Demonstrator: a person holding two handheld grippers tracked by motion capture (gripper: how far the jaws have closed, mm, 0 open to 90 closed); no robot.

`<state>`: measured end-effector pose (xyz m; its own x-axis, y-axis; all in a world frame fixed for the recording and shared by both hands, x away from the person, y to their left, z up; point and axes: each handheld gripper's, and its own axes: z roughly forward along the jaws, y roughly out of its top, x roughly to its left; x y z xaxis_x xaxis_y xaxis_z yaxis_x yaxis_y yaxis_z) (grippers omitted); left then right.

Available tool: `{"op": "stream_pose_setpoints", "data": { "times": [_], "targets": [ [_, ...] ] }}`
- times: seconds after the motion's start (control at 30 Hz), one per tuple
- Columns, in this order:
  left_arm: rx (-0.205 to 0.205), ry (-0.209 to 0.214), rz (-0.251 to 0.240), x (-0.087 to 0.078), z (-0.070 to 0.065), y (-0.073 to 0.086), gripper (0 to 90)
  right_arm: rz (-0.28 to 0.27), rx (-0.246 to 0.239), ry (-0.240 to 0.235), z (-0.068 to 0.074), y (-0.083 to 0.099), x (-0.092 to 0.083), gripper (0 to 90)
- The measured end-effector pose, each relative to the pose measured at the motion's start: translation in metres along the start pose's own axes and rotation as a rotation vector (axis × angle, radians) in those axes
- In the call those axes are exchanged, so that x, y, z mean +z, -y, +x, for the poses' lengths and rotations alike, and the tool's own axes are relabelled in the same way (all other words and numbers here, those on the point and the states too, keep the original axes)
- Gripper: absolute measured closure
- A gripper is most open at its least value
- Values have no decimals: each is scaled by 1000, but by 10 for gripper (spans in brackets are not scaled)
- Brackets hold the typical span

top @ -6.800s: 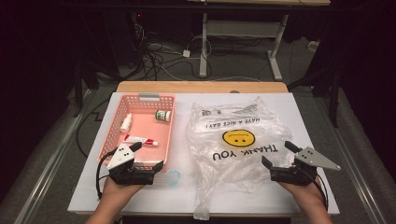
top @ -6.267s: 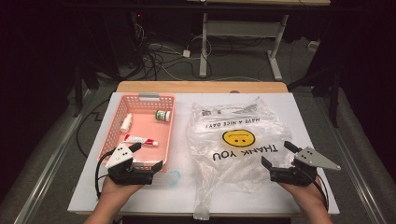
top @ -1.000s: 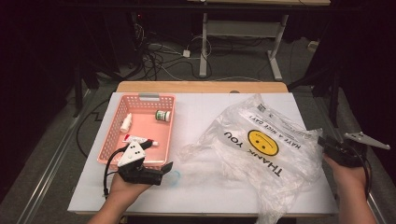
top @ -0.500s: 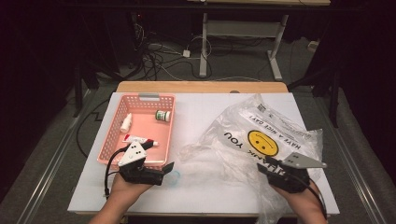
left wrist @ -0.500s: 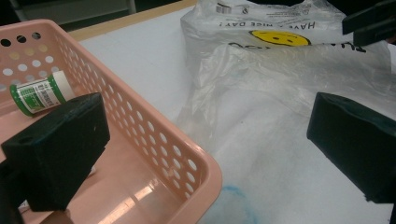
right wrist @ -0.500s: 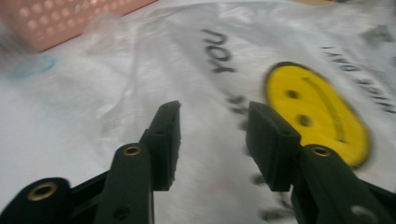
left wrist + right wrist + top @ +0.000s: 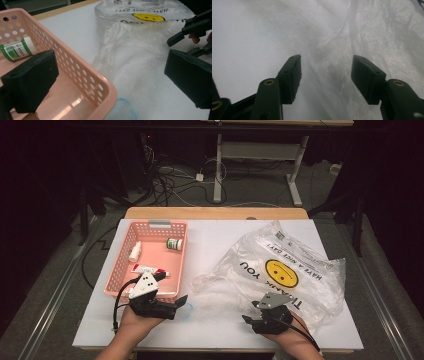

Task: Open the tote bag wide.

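Observation:
A clear plastic bag (image 7: 285,270) with a yellow smiley face lies spread on the right half of the white table (image 7: 220,240). My right gripper (image 7: 247,320) is at the bag's near left edge, pointing left. In the right gripper view its jaws (image 7: 327,62) stand apart over the thin film (image 7: 374,30). They have just been opening, and the pads press on nothing. My left gripper (image 7: 179,306) is open wide at the near right corner of the pink basket (image 7: 117,270). That corner (image 7: 82,67) sits between its jaws (image 7: 110,67), untouched.
The basket holds a green-capped bottle (image 7: 174,243), a small white bottle (image 7: 135,251) and a red-and-white tube (image 7: 147,269). A faint blue ring (image 7: 186,310) marks the table by the left gripper. The right gripper (image 7: 181,46) shows far off in the left gripper view.
My right hand has come in from the table's right edge, leftward and nearer, to the bag's near left edge, with its jaws wider. The left hand has stayed put.

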<state>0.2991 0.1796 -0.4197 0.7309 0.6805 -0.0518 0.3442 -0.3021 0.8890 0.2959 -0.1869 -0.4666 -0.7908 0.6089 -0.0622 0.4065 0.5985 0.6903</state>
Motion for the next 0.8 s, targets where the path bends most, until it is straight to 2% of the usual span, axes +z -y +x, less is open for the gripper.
{"op": "stream_pose_setpoints", "data": {
  "times": [0.07,0.17,0.23,0.53,0.57,0.6,0.67,0.73,0.8],
  "targets": [
    [-1,-1,1,0,0,0,0,33,-14,13,0,1,8,503],
    [0,-3,0,0,0,0,0,26,-3,-8,-3,1,9,523],
    [0,-4,0,0,0,0,0,31,-5,-12,-3,0,10,573],
    [4,-3,0,-1,0,0,0,32,-7,6,-8,-6,16,840],
    [5,-3,0,-1,0,0,0,34,-6,18,-7,-6,16,900],
    [5,-3,-1,-1,0,0,0,34,-22,45,-8,-7,17,900],
    [5,-3,-4,-2,0,0,0,36,-20,47,-8,-7,17,900],
    [4,-2,-6,-2,0,-1,0,37,-25,85,-5,-11,18,900],
    [7,-1,-7,-1,0,-1,0,6,-10,83,-8,-17,19,900]
  ]
}}
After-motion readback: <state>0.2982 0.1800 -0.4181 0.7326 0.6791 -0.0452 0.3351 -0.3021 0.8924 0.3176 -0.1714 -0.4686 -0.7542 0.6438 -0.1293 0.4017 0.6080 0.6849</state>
